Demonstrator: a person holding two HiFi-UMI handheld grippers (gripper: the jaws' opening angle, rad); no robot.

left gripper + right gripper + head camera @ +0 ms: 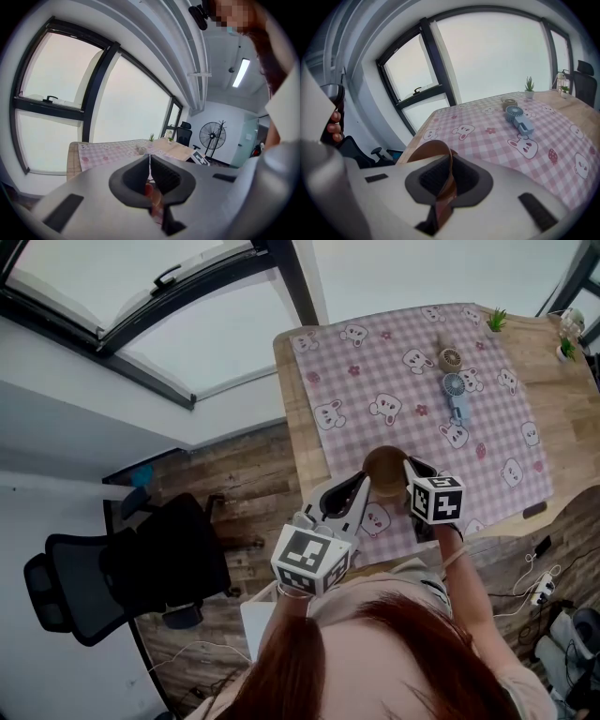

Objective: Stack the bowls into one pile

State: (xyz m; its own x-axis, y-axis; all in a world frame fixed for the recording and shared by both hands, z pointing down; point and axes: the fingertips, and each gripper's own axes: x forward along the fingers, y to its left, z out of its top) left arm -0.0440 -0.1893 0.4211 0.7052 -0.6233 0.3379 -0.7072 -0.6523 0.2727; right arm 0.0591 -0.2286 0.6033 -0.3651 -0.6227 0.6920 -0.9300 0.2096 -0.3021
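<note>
My right claw is clamped tight on the rim of the brown bowl, at the near edge of the checked cloth. My left claw, just beside it, is closed on nothing. I see no other bowl on the cloth, so I judge the pile nearly made, though I cannot tell how many are nested.

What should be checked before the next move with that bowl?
1. Right gripper shut on the bowl rim: ok.
2. Left gripper jaws together beside the bowl; whether they pinch anything: cannot tell.
3. Another bowl in view to stack with: not ok, none shows.
4. Fan apart from the bowl: ok.
5. Bowl over the table, not past its edge: ok.
6. Bowl resting or lifted: cannot tell.
</note>
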